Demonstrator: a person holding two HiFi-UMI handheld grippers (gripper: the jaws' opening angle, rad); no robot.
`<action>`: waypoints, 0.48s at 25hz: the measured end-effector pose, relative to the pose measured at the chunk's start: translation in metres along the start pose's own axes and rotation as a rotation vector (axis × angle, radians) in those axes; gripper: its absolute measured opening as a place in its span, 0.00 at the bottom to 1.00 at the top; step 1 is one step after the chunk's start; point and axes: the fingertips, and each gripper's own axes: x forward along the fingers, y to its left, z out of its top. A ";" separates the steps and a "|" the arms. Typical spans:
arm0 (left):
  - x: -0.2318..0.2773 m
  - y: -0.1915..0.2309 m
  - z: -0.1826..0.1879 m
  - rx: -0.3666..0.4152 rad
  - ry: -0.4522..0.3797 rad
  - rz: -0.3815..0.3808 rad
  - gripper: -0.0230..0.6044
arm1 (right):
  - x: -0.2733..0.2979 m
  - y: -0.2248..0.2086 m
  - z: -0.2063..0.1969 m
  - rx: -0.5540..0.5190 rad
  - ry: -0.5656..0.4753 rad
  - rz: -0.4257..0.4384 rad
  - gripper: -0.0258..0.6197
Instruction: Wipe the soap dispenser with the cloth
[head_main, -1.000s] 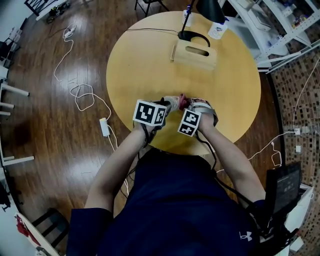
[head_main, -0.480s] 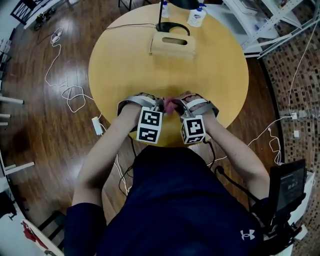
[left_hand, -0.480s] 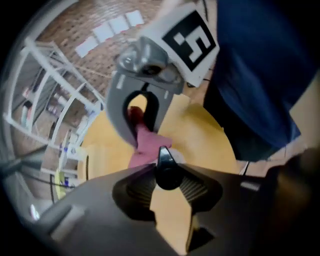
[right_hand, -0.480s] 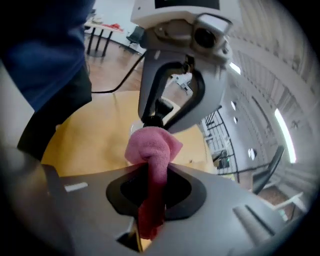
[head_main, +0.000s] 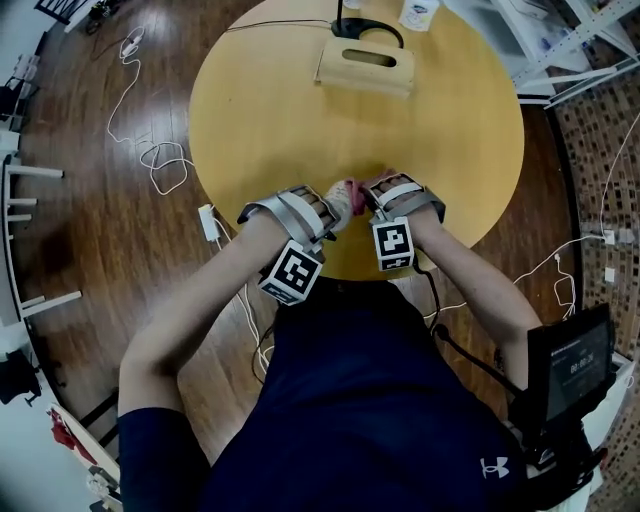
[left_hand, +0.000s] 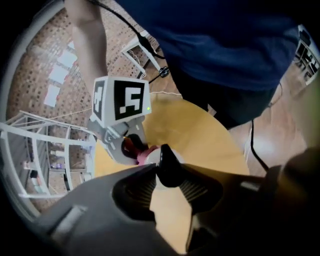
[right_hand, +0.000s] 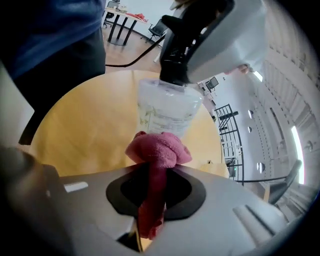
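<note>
Right gripper (right_hand: 156, 167) is clamped on a pink cloth (right_hand: 157, 149), with the bunched end poking past the jaw tips right up against the clear soap dispenser (right_hand: 167, 112). Left gripper (left_hand: 169, 181) is closed on the dispenser's black pump head (left_hand: 169, 167), so the whole bottle hangs off that one narrow part. It's over the near edge of the round wooden table (head_main: 300, 110); can't tell if the base touches it.

My worry is that a hard sideways rub could swing the bottle or twist the pump out of the jaws, and this close to the edge it could end up on the floor. Squeezing the pump might also squirt soap. Only a thin strip of cloth is pinched, so it could drag loose.
</note>
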 end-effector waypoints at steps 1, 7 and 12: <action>0.000 -0.002 0.002 0.015 0.000 0.014 0.24 | -0.004 -0.002 0.003 0.003 -0.011 -0.007 0.13; 0.001 -0.021 0.011 0.143 0.019 0.067 0.24 | -0.055 -0.039 0.069 -0.169 -0.193 -0.122 0.13; 0.000 -0.031 0.024 0.244 0.051 0.098 0.24 | -0.023 -0.017 0.053 -0.205 -0.153 -0.033 0.13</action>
